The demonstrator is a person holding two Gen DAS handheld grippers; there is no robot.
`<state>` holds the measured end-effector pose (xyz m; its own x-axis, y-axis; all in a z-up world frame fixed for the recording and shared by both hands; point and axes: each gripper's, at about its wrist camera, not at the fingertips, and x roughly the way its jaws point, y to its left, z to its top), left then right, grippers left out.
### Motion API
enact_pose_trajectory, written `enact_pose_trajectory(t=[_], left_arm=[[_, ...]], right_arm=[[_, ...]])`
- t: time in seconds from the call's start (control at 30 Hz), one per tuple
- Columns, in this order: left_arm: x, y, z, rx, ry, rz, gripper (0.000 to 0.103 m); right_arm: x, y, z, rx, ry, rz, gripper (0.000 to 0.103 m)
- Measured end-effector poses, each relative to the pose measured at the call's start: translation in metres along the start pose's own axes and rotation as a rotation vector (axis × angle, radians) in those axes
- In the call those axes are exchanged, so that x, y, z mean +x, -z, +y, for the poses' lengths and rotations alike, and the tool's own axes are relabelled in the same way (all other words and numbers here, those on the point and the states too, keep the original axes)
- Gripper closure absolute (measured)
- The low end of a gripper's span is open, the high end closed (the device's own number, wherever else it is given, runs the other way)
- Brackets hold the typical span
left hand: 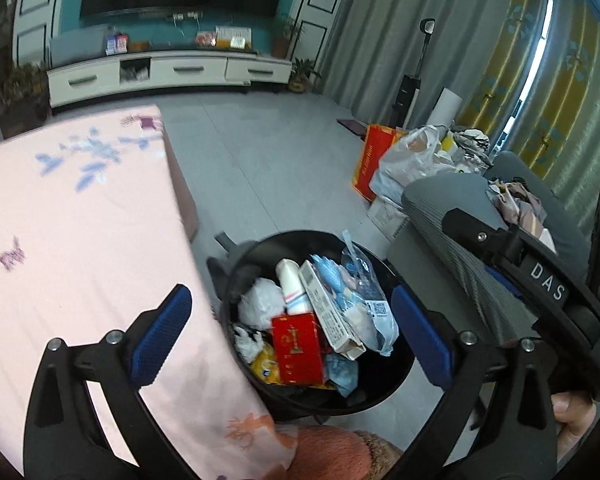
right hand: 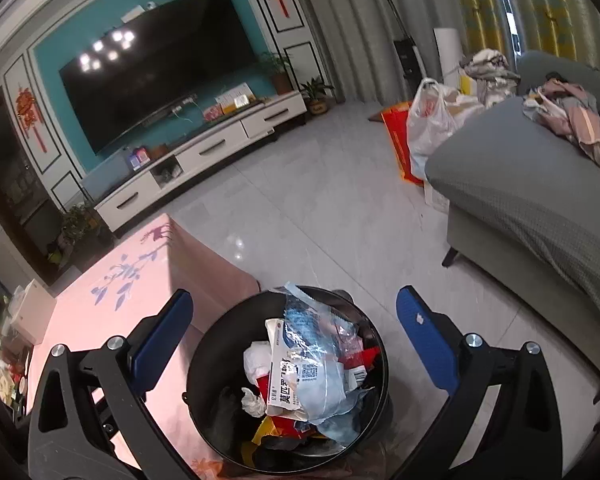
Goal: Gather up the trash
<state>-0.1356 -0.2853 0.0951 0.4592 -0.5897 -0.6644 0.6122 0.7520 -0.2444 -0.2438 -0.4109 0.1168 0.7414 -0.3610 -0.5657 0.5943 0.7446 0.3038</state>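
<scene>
Left hand-held gripper (left hand: 290,332): jaws spread wide, nothing betw. the blue pads (left hand: 162,332); it hangs above the black trash bin (left hand: 396,376). Right hand-held gripper (right hand: 294,342): jaws likewise wide, empty, framing the same bin from above; its black body, marked "DAS", shows at the right edge of the left wrist view, w/ a thumb (left hand: 572,416) below it. Bin stands on the floor, just beside the tabletop (left hand: 80,240), which carries a pink cloth w/ blue leaf and butterfly print. Bin contents, piled near the rim: red box (left hand: 296,344), white carton w/ print (left hand: 330,312), white-and-blue tube (left hand: 292,288), clear plastic wrapper w/ QR code (left hand: 374,304), crumpled white tissue (left hand: 260,304), yellow wrapper (left hand: 266,364). Beyond, right: grey sofa (right hand: 540,208) w/ heaped clothes (right hand: 572,116); white plastic bag (right hand: 428,128) and red bag (right hand: 400,140) on the floor at its far end. Far wall: TV (right hand: 164,64) on teal panel, white low cabinet (right hand: 204,156), potted plants, grey curtains.
</scene>
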Motion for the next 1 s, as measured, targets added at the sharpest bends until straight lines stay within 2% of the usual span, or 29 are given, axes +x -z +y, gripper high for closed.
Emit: enact_pose_trajectory(t=[0.13,0.3,0.4,0.5,0.7,1.0], left_arm=[[-0.017,-0.001,-0.003,0.022,-0.017,-0.048,0.003],[-0.026,0.0,0.0,-0.014,0.04,-0.057,0.003],[-0.026,0.001,0.001,-0.015,0.037,-0.059,0.003],[-0.026,0.003,0.001,-0.005,0.007,-0.059,0.003],[-0.024,0.004,0.002,-0.005,0.0,-0.048,0.003],[-0.015,0.008,0.004,-0.029,0.024,-0.006,0.003]], right_arm=[[-0.002,-0.001,0.005,-0.02,0.009,-0.006,0.003],[-0.001,0.002,0.01,-0.046,0.022,0.001,0.003],[0.001,0.003,0.011,-0.054,0.025,0.007,0.003],[0.003,0.004,0.013,-0.057,0.027,0.013,0.003],[0.007,0.005,0.014,-0.07,0.04,0.024,0.003],[0.01,0.006,0.012,-0.064,0.03,0.036,0.003]])
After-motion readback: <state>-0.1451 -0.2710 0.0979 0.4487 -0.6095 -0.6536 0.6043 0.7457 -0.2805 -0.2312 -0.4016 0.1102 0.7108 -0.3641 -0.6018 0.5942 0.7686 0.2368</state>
